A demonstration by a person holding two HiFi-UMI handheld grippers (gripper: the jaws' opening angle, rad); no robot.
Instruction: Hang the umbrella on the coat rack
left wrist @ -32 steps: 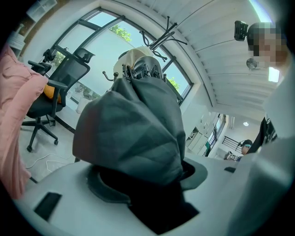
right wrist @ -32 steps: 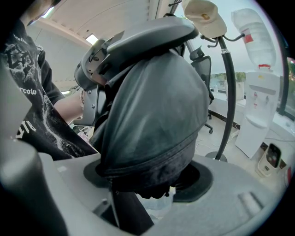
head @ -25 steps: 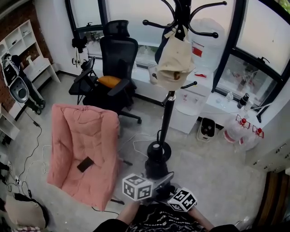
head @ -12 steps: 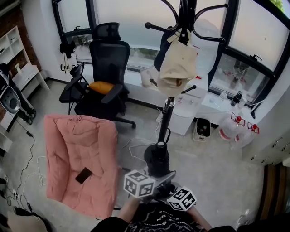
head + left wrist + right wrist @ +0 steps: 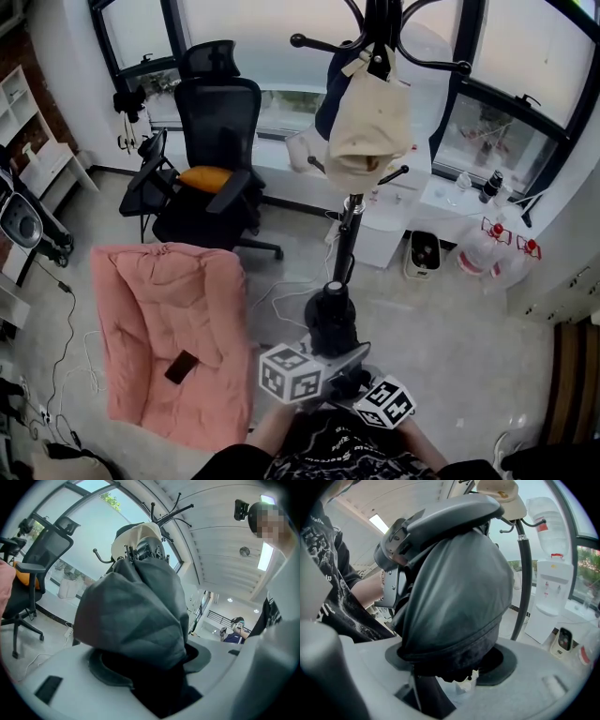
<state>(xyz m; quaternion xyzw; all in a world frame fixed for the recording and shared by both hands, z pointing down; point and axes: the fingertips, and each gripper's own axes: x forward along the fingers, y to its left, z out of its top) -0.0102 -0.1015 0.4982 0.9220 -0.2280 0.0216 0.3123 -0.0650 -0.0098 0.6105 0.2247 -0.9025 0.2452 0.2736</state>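
Low in front of the black metal coat rack (image 5: 349, 234), the folded dark grey fabric umbrella (image 5: 136, 616) sits clamped in both the left tongs (image 5: 150, 677) and the right tongs (image 5: 450, 667). This looks like the carrying stage, with nothing hung yet. Next comes a lift to a free hook beside the beige cloth bag (image 5: 367, 131). The umbrella's handle or loop is hidden, and the upper hooks are cropped.
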